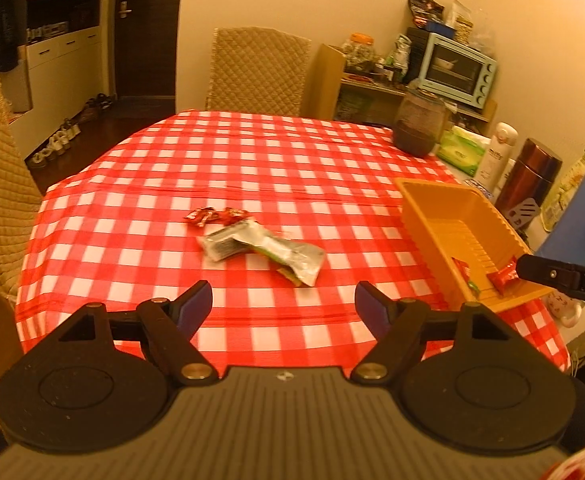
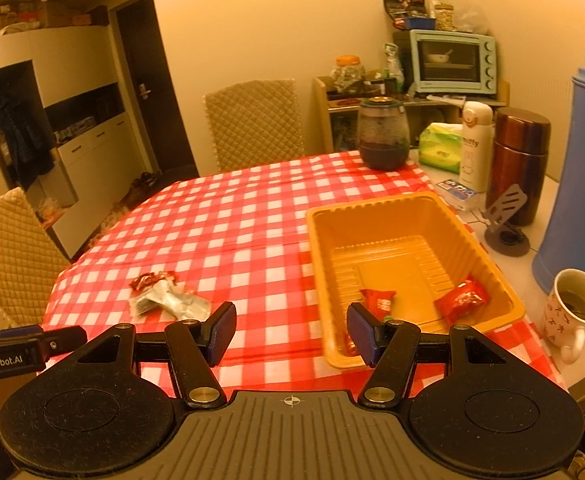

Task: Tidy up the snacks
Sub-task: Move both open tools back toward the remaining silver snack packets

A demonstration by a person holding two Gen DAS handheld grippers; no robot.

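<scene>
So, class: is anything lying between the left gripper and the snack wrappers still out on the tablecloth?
Nothing visible: only bare checked cloth lies between the open left gripper and the silver wrappers. The orange tray sits off to the right.

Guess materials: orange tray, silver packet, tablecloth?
Orange tray: thin moulded plastic, semi-gloss, judging by the ribbed floor and walls and rolled rim. Silver snack packet: metallised foil film, going by its crinkles and sheen. Red-and-white checked tablecloth: probably plastic-coated or thin sheet; straight fold creases and a faint shine, but the weave is unclear.
</scene>
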